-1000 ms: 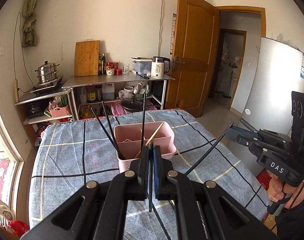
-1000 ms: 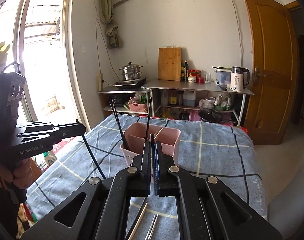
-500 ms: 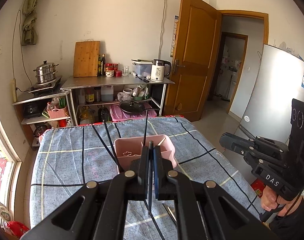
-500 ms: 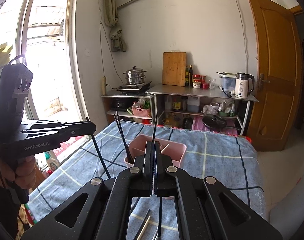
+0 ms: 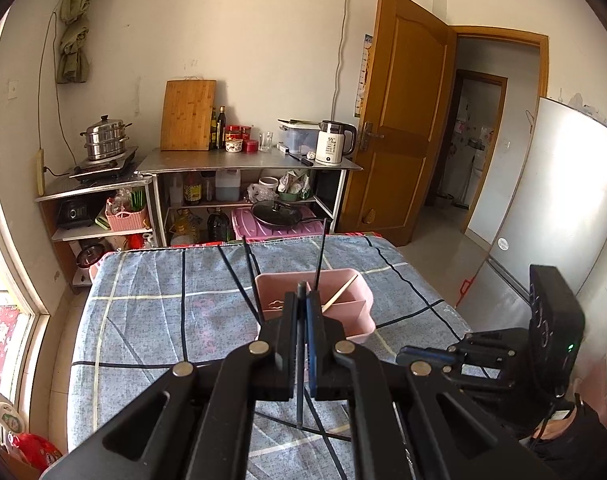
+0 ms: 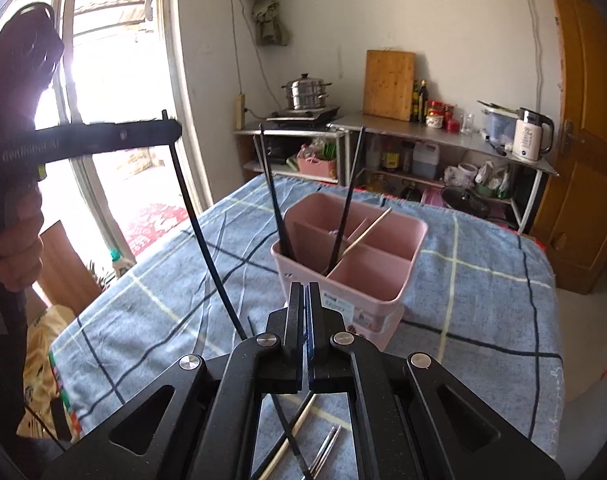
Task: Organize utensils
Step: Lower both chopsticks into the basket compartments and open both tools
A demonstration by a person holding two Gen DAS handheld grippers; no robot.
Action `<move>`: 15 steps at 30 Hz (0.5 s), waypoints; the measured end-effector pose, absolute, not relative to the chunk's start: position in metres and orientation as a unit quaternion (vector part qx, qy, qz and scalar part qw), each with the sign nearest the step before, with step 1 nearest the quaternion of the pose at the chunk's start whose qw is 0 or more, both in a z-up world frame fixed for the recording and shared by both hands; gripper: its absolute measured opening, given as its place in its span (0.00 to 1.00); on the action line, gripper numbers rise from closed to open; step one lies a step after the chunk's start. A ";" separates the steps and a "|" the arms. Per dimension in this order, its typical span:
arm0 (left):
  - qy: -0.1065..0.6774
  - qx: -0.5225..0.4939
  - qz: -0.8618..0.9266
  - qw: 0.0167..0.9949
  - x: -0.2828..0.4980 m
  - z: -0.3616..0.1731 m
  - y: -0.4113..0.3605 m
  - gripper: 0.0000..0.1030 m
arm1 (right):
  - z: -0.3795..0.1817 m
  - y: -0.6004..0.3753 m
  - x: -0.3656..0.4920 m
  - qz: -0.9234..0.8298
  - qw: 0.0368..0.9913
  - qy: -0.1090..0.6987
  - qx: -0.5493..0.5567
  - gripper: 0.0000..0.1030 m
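A pink divided utensil holder (image 5: 355, 320) (image 6: 367, 292) stands on the blue checked tablecloth (image 5: 143, 320). Two black chopsticks (image 6: 275, 200) and a wooden one (image 6: 367, 228) lean in it. My left gripper (image 5: 302, 296) (image 6: 175, 130) is shut on a black chopstick (image 5: 299, 380) (image 6: 207, 248), held up to the left of the holder with the stick hanging down. My right gripper (image 6: 305, 292) (image 5: 403, 356) is shut just in front of the holder, with nothing visible between its fingers. Under it a black chopstick (image 6: 281, 412), a wooden chopstick (image 6: 307, 408) and metal chopsticks (image 6: 327, 444) lie on the cloth.
A steel shelf (image 5: 247, 160) behind the table carries a cutting board, bottles, a kettle (image 5: 335, 148) and a steamer pot (image 5: 103, 140). A window (image 6: 115, 80) is to the left and an open wooden door (image 5: 403, 120) and a white fridge (image 5: 551, 208) to the right. A hand (image 6: 15, 248) grips the left handle.
The black chopstick that stuck out of my right gripper a second ago is no longer in it. That gripper has sunk lower toward the holder. My left gripper drew back a little with its chopstick.
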State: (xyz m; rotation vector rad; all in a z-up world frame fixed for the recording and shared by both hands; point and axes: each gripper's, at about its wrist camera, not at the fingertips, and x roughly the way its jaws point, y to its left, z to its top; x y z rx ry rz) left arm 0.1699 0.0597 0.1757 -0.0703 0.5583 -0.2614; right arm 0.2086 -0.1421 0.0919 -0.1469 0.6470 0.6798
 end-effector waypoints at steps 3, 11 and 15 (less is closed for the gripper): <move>0.277 -0.038 -0.117 0.953 0.167 0.172 0.073 0.04 | 0.069 -0.134 0.214 0.343 0.875 0.334 -0.077 0.04; 0.283 -0.047 -0.093 0.953 0.164 0.161 0.101 0.04 | 0.027 -0.099 0.227 0.372 0.842 0.377 -0.101 0.15; 0.283 -0.052 -0.092 0.953 0.163 0.157 0.112 0.04 | 0.005 -0.071 0.232 0.385 0.821 0.399 -0.136 0.15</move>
